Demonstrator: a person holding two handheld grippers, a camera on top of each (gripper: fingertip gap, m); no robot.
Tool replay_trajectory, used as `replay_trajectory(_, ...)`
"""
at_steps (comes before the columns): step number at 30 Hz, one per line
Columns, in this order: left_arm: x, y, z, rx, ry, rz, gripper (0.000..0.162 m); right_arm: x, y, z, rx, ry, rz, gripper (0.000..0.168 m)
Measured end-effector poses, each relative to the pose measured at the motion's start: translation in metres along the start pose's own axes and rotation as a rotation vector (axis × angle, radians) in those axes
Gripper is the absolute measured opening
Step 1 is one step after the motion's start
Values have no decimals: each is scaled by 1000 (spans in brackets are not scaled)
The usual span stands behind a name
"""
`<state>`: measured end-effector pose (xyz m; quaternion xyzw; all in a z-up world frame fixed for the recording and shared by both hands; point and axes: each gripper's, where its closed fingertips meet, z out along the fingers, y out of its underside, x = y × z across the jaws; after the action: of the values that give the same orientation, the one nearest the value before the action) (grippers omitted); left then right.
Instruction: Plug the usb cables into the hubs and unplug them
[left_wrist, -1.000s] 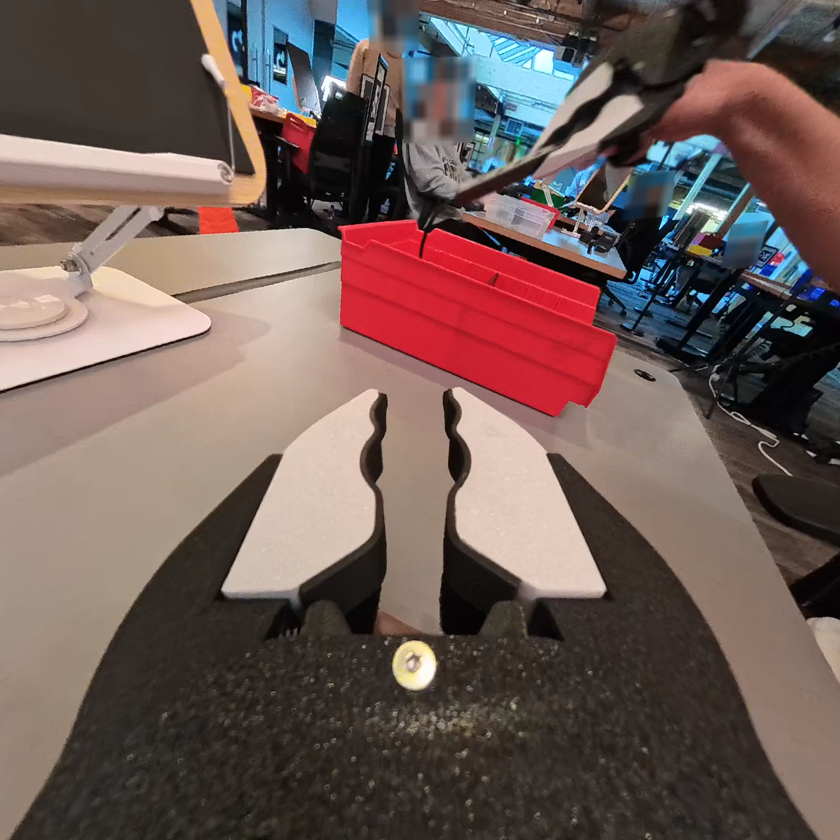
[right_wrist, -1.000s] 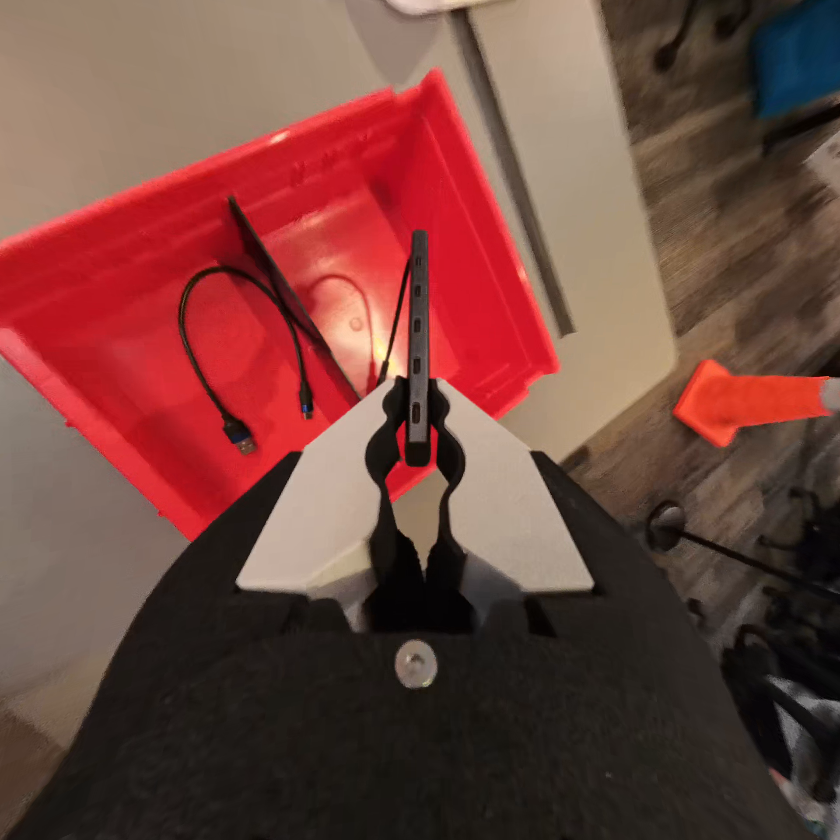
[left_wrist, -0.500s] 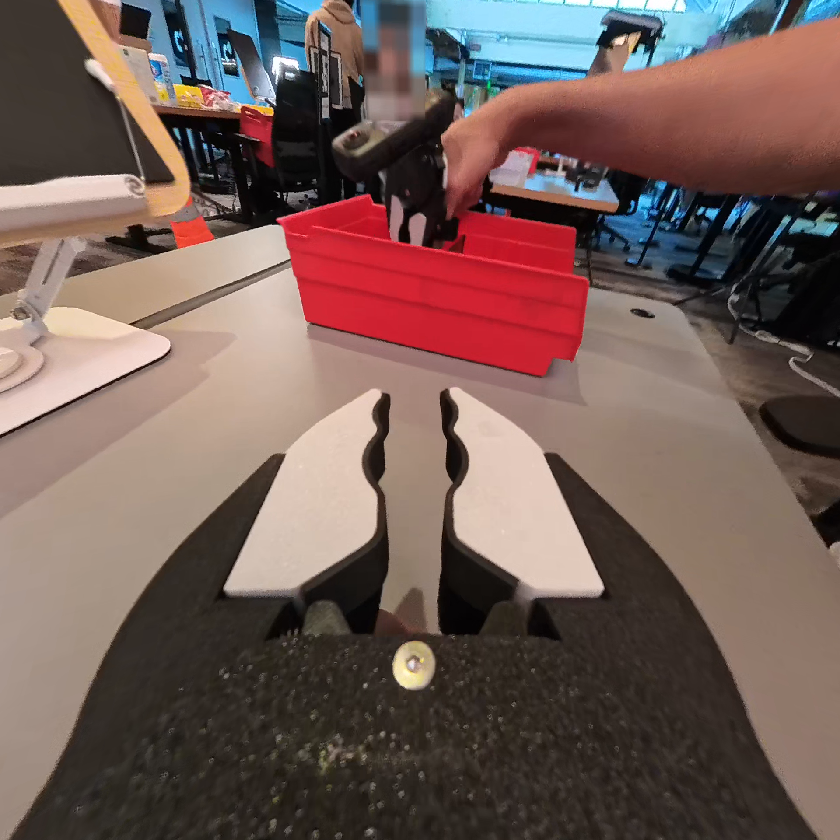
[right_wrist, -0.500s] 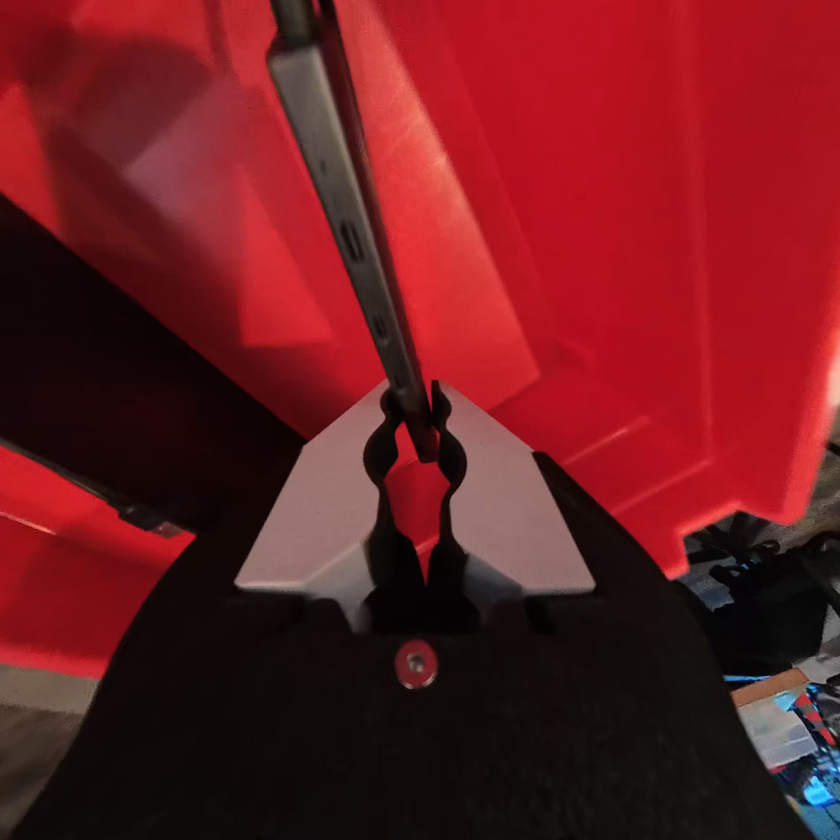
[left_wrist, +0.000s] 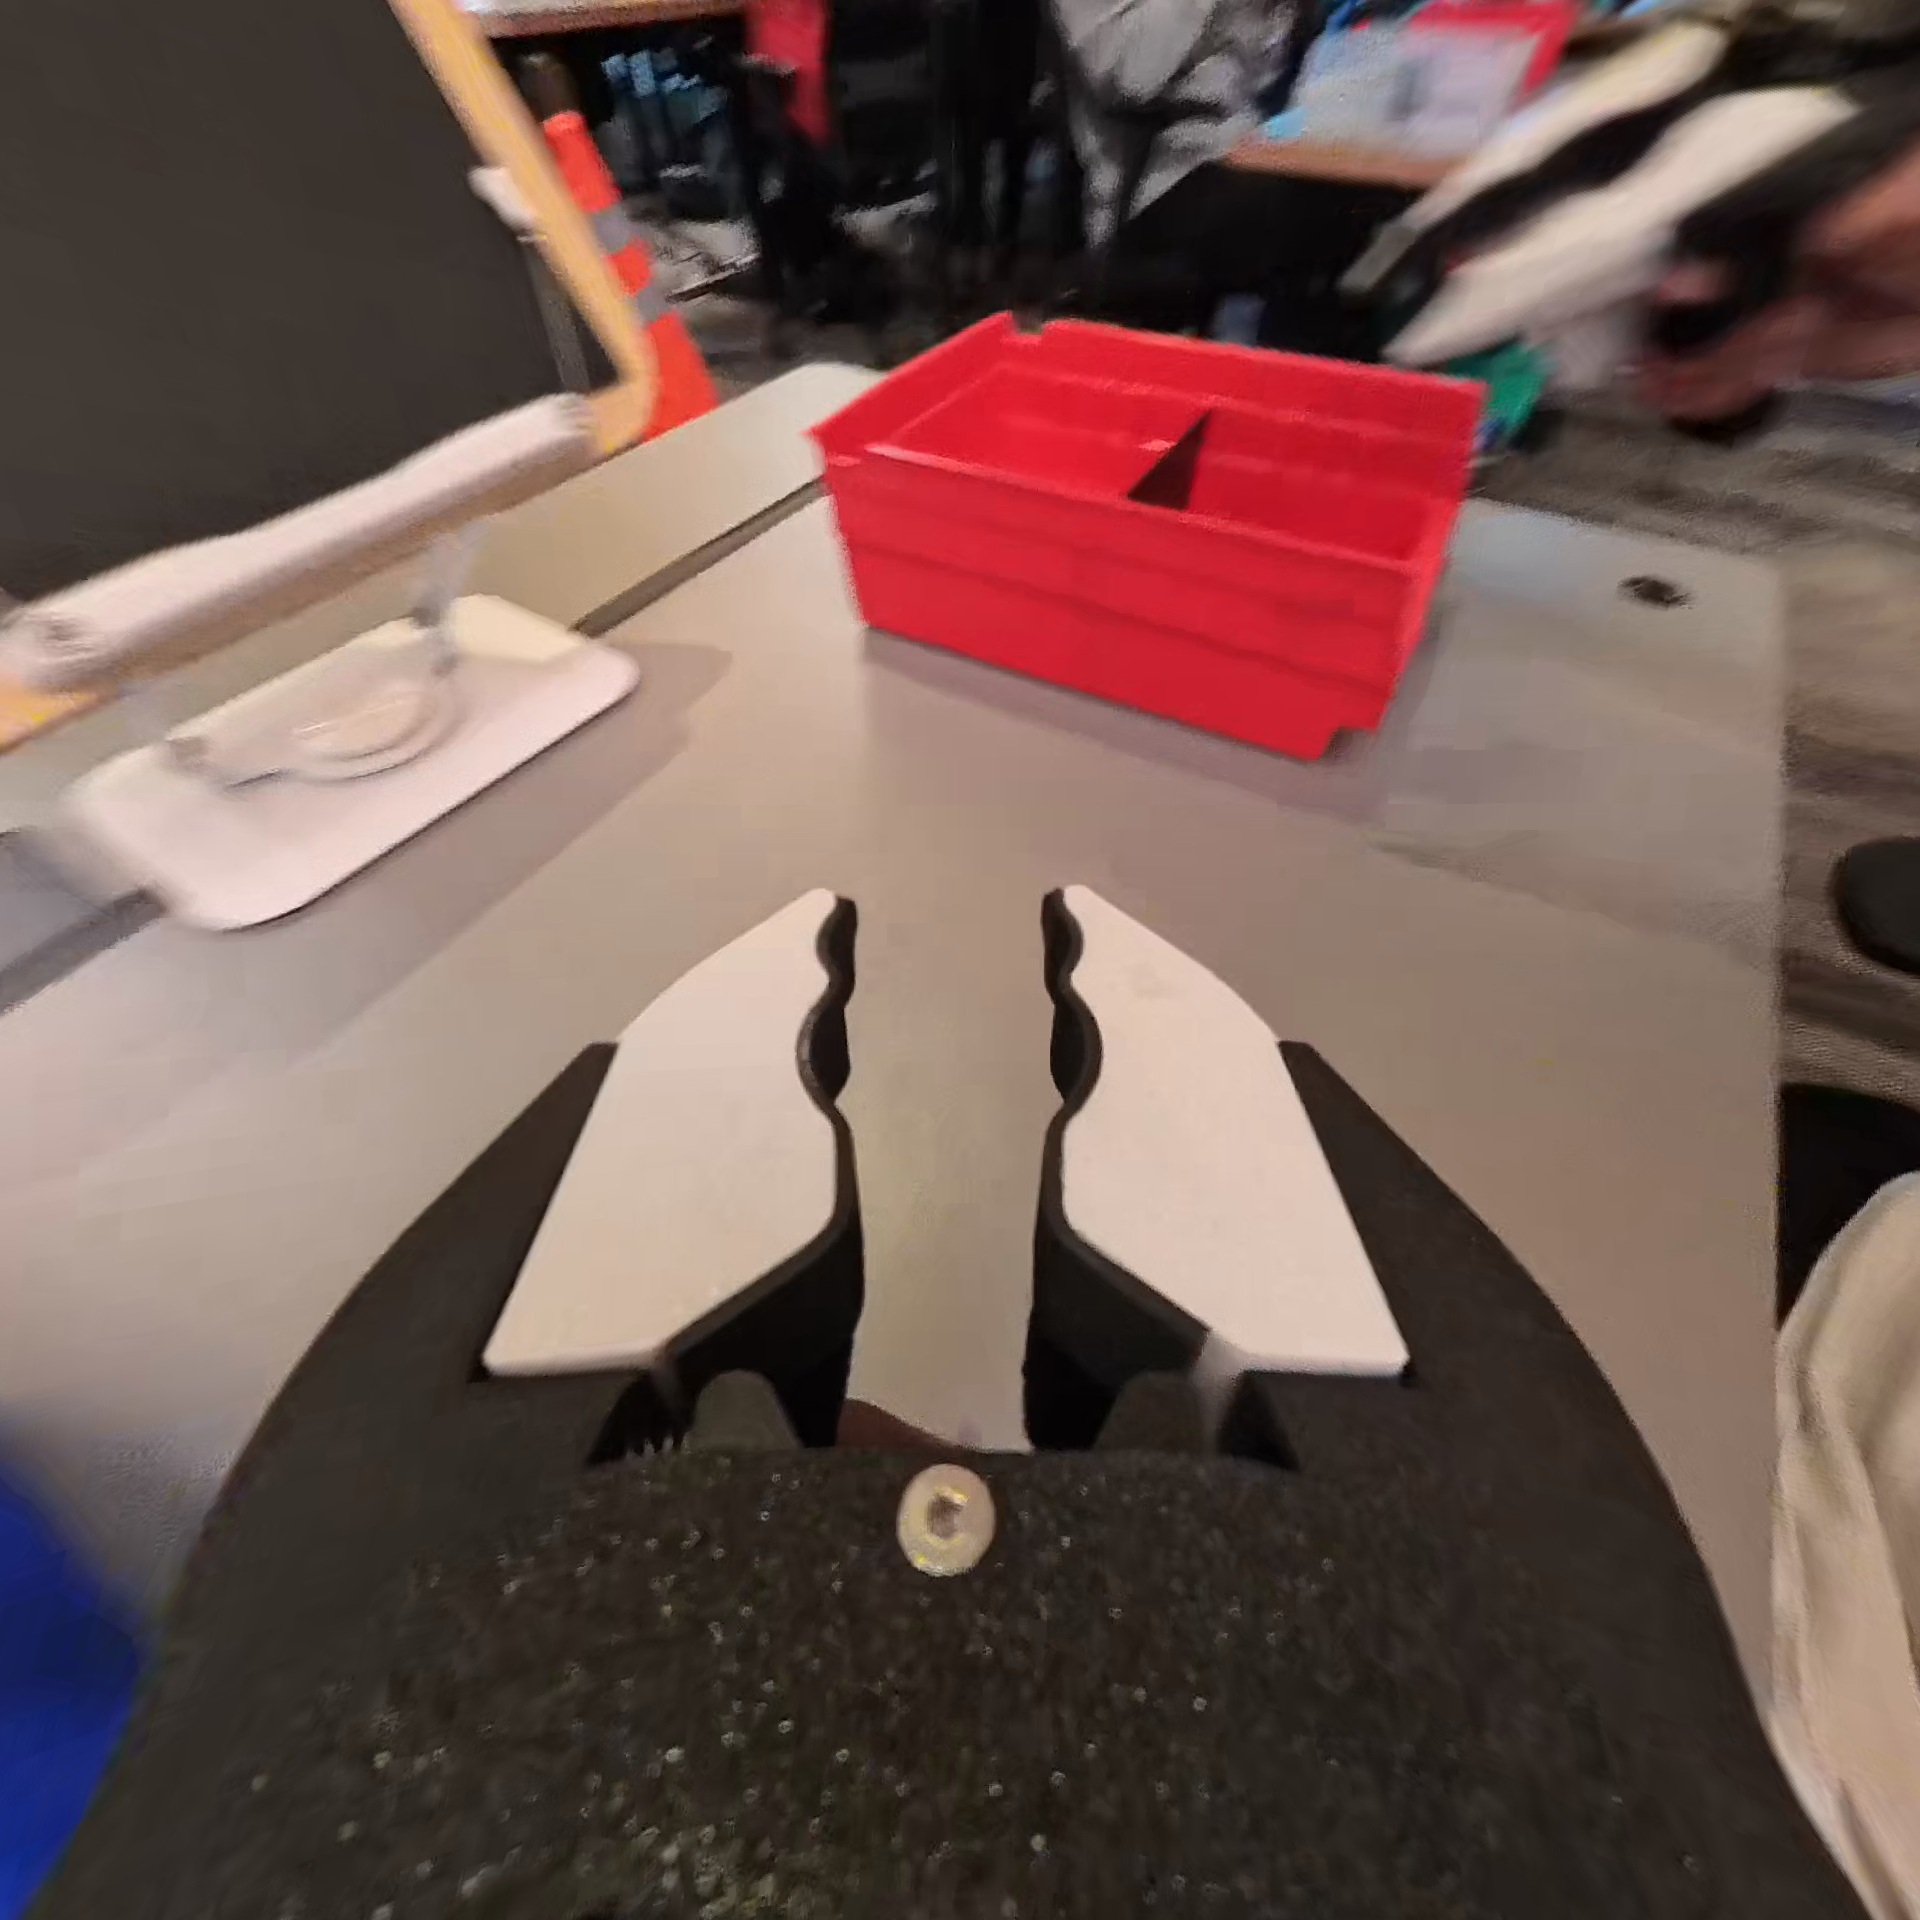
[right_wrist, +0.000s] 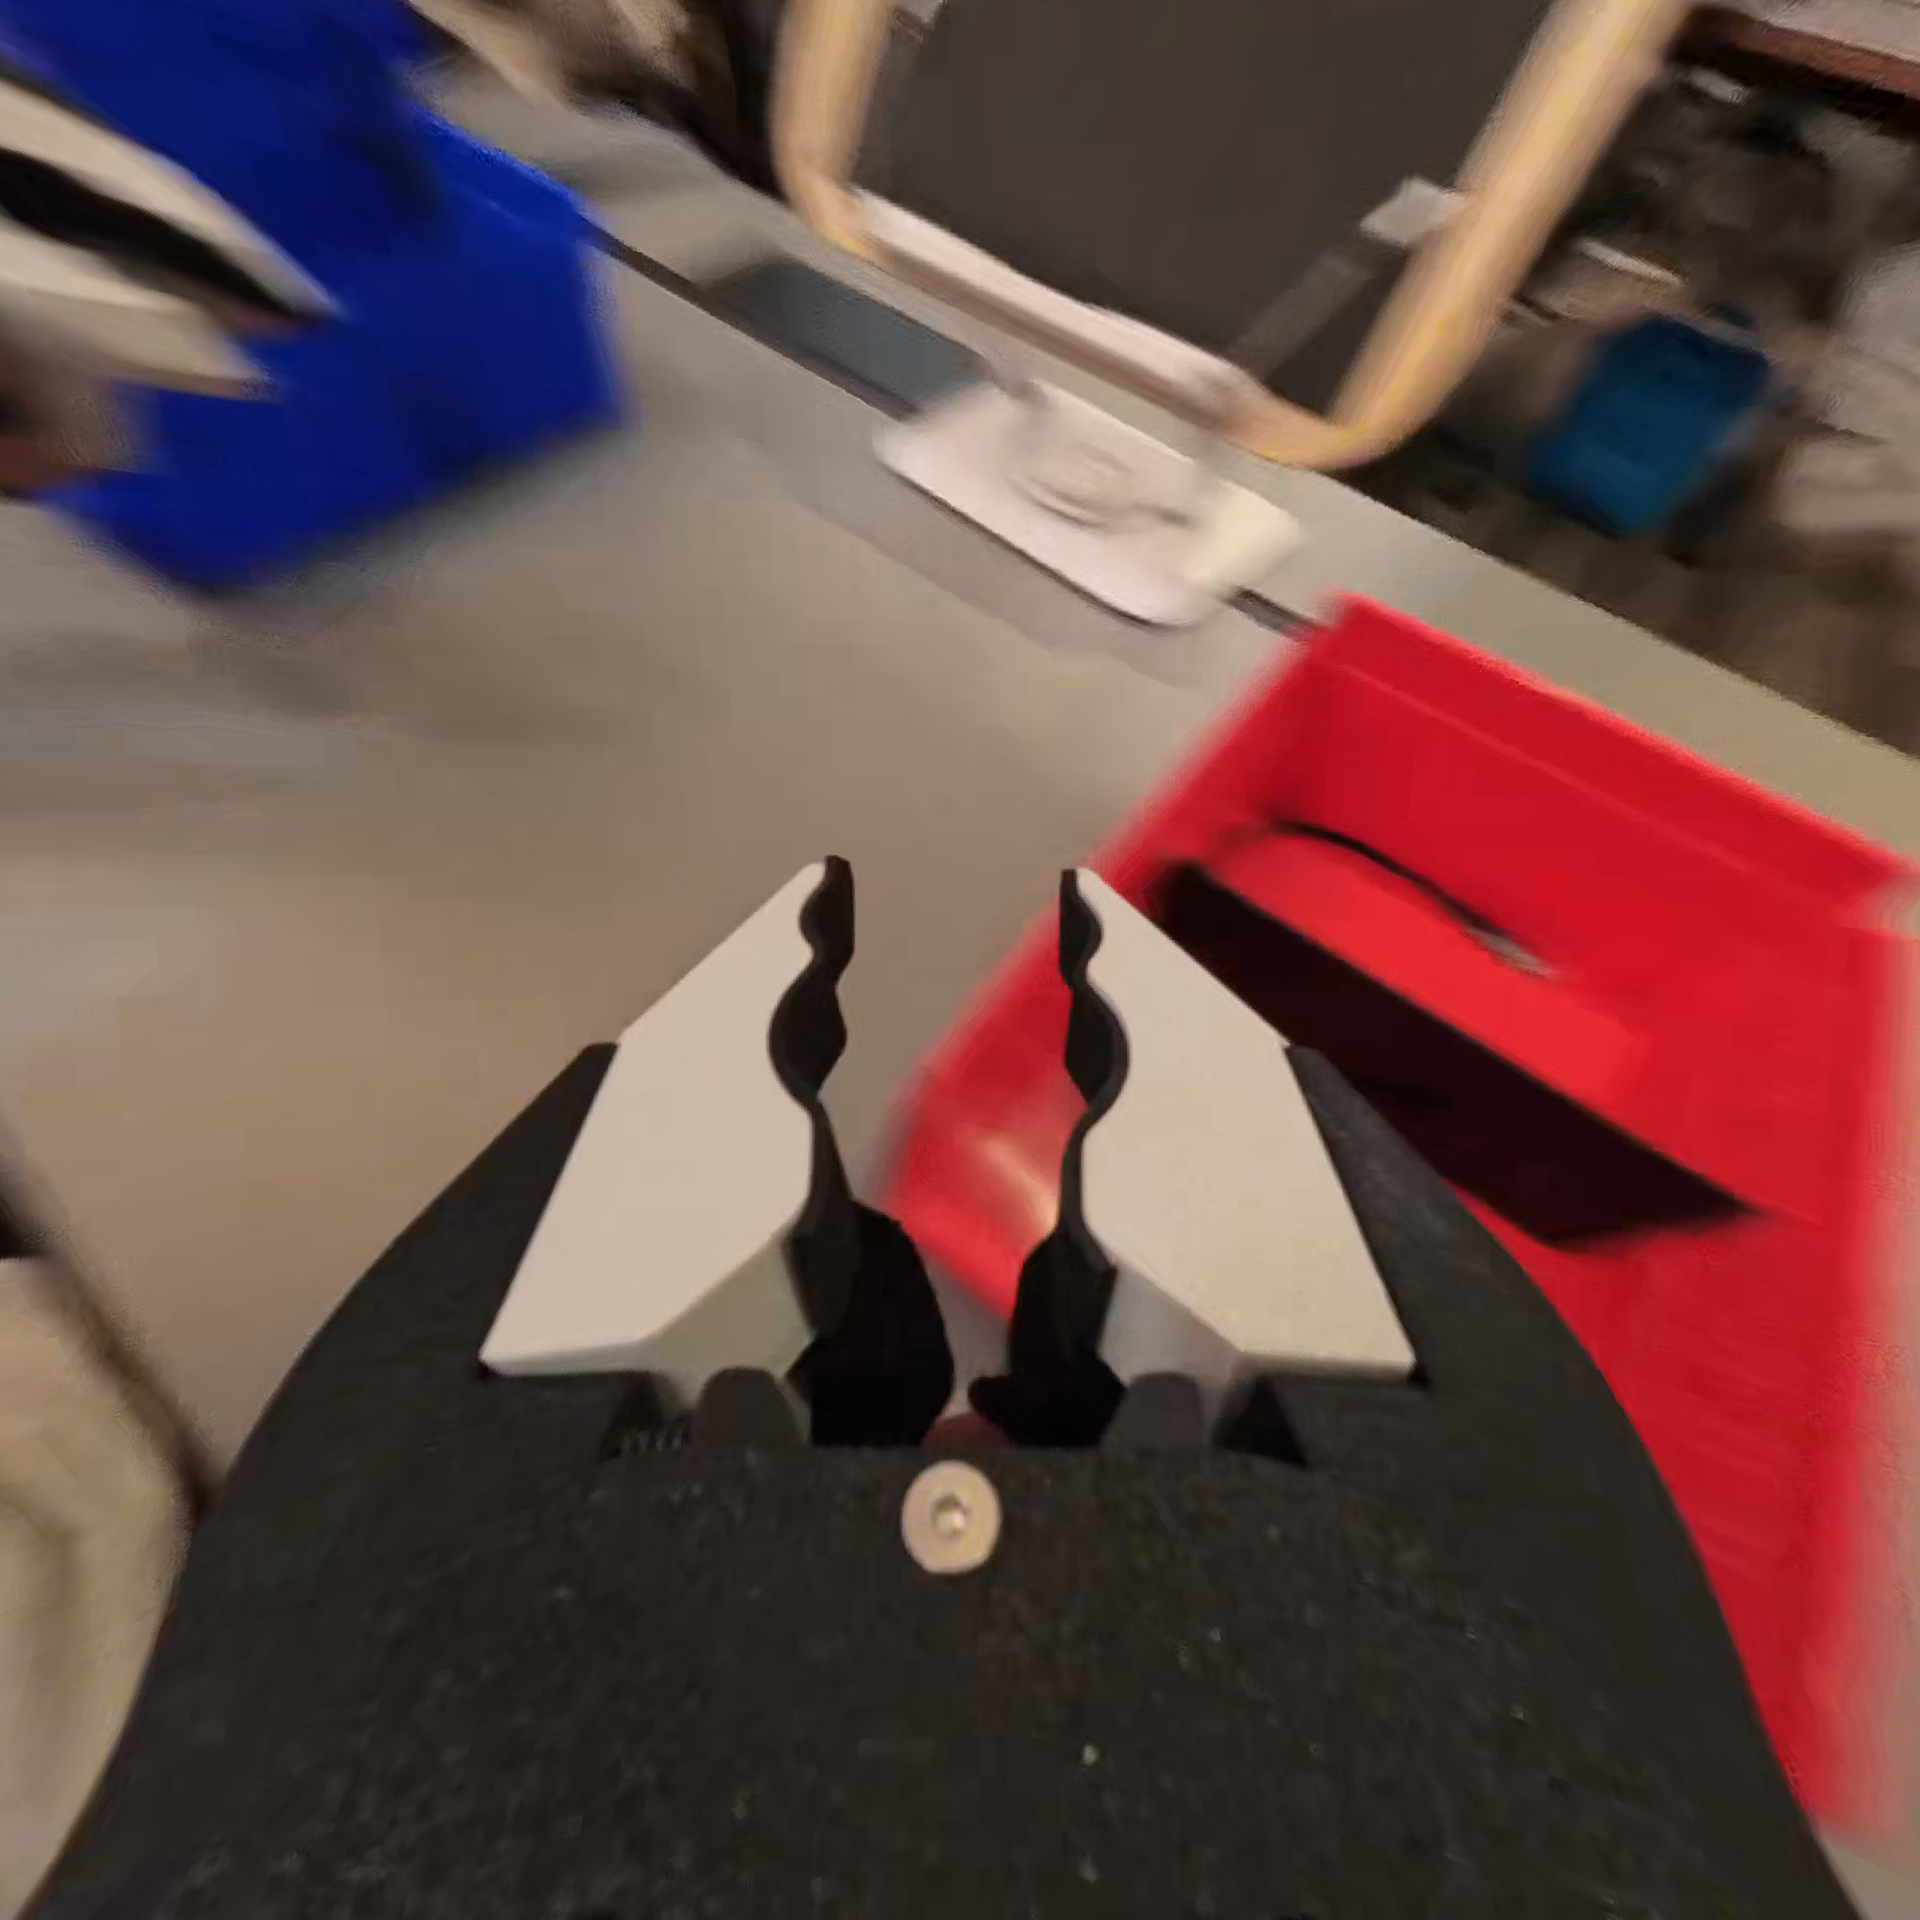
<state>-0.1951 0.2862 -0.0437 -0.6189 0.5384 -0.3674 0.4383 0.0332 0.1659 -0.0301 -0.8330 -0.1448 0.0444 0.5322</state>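
The right gripper (right_wrist: 945, 883), jaws parted and now empty, has left the red bin (right_wrist: 1507, 790) at two o'clock, while the left gripper (left_wrist: 948, 914) stays open, empty.

The right gripper (right_wrist: 948, 883) is up and out of the red plastic bin (right_wrist: 1538, 748), its fingers parted and bare, no longer pinching the slim dark grey hub; a black cable (right_wrist: 1392, 878) lies in the bin's far compartment. The left gripper (left_wrist: 948, 914) has spread its fingers wider and sits higher above the grey table (left_wrist: 1039, 790)
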Motion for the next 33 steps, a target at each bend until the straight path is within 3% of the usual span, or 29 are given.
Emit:
replay_trajectory(4,-94,4,-85,-97,-230,-39,29,-130,13,9,178,-427,166,35)
replay_trajectory(7,-177,35,-117,-310,-378,-37,36,-178,33,28,181,-560,191,36)
replay_trajectory(10,-226,62,-110,-472,-405,-51,44,-203,39,41,141,-633,171,40)
replay_trajectory(18,-280,117,-85,-775,-469,-34,48,-217,40,51,124,-692,129,40)
replay_trajectory(19,-279,121,-82,-765,-456,-53,47,-218,42,51,122,-700,136,40)
replay_trajectory(21,-274,123,-76,-723,-422,-63,26,-217,48,52,107,-709,160,39)
replay_trajectory(22,-273,122,-77,-716,-429,-30,26,-215,51,52,97,-708,168,39)
replay_trajectory(25,-273,96,-91,-635,-551,118,25,-205,51,53,108,-668,176,39)
replay_trajectory(28,-256,34,-113,-479,-748,369,25,-187,37,54,170,-593,213,39)
replay_trajectory(33,-163,-78,-124,-223,-1016,859,24,-151,-11,57,302,-375,194,41)
